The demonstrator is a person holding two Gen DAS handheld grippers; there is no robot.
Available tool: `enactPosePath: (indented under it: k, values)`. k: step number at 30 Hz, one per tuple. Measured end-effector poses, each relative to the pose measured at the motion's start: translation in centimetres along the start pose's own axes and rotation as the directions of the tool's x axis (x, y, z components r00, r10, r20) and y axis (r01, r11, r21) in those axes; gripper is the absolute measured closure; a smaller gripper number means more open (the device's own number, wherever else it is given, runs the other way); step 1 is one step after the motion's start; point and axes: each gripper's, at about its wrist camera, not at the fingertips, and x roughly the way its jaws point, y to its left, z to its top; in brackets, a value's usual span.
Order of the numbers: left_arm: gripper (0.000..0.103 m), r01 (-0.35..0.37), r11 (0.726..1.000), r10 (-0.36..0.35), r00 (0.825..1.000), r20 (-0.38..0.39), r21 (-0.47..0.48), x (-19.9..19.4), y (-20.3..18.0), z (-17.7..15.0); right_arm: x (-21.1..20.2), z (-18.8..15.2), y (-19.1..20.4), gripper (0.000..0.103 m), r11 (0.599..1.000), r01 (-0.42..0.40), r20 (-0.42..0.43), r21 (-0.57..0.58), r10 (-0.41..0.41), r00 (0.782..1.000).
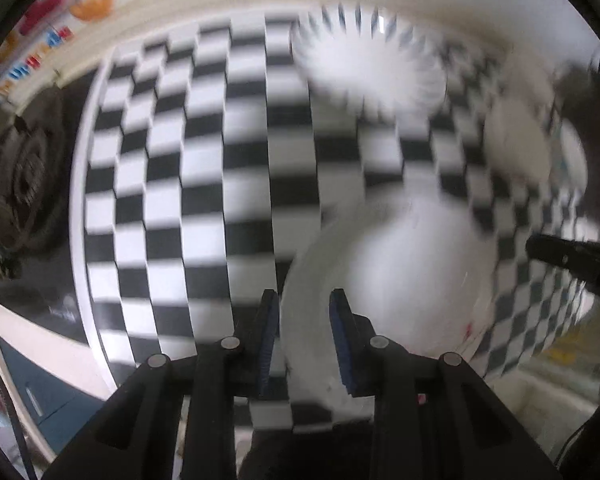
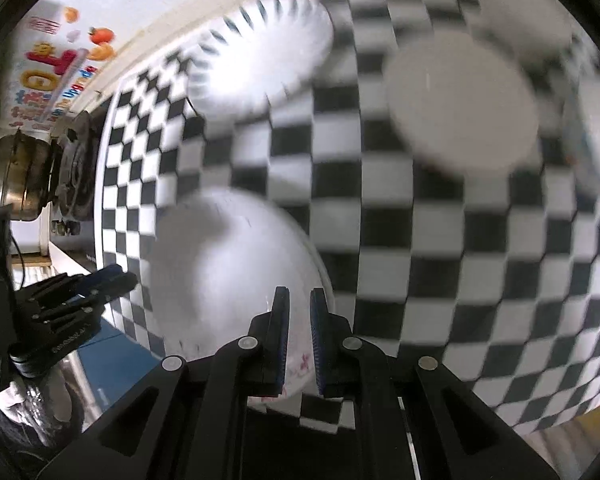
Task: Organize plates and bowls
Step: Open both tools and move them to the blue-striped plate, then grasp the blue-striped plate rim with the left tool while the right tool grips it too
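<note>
Left gripper (image 1: pixel 304 336) jaws narrow, white plate (image 1: pixel 400 280) rim sits between them, contact too blurred to tell. Right gripper (image 2: pixel 300 336) jaws narrow, nothing pinched, plate's near right rim below them. Your plate could tilt and clip the ribbed plate (image 1: pixel 368 64) farther back

Looking down on the bench (image 1: pixel 204 168) from both wrist cameras.

I am seeing a large plate (image 1: pixel 400 272) lying on the bench directly under both grippers, the left gripper (image 1: pixel 304 312) at its left edge and the right gripper (image 2: pixel 300 312) at its right. A fluted plate (image 2: pixel 260 56) is sitting behind it, farther back. A flat round plate (image 2: pixel 460 100) is lying to the right, with more dishes, too blurred to tell, beyond it. A stove burner (image 1: pixel 24 184) is sitting off the bench's left end.
</note>
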Motion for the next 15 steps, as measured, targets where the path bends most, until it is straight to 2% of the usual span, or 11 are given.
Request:
enactPosePath:
  k: [1, 3, 4, 8, 11, 15]
  values:
    - [0.078, 0.006, 1.000, -0.006, 0.999, 0.040, -0.017, -0.8, -0.1, 1.3, -1.2, 1.1, 0.5, 0.072, 1.000, 0.018, 0.030, -0.013, -0.017, 0.999]
    - [0.073, 0.014, 0.999, -0.011, 0.997, 0.073, -0.040, -1.2, 0.6, 3.6, -2.8, 3.1, 1.1, 0.058, 0.999, 0.033, 0.080, -0.029, -0.031, 0.996]
    - [0.073, 0.022, 0.999, -0.018, 0.996, 0.082, -0.050, -1.5, 1.7, 4.9, -3.5, 4.7, 1.4, 0.056, 0.998, 0.048, 0.104, -0.036, -0.044, 0.994]
    - [0.073, 0.035, 0.993, -0.024, 0.995, 0.101, -0.112, -0.4, 3.7, 9.6, -3.8, 10.8, 1.3, 0.056, 0.995, 0.094, 0.128, -0.042, -0.088, 0.988]
    - [0.073, 0.057, 0.991, -0.048, 0.996, 0.073, -0.122, 1.9, 4.8, 13.6, -2.2, 15.3, 0.7, 0.056, 0.993, 0.114, 0.097, -0.038, -0.110, 0.989]
    - [0.073, 0.087, 0.989, -0.086, 0.996, 0.008, -0.122, 4.8, 5.0, 17.1, 1.2, 20.9, -0.8, 0.056, 0.992, 0.120, 0.033, -0.025, -0.119, 0.992]
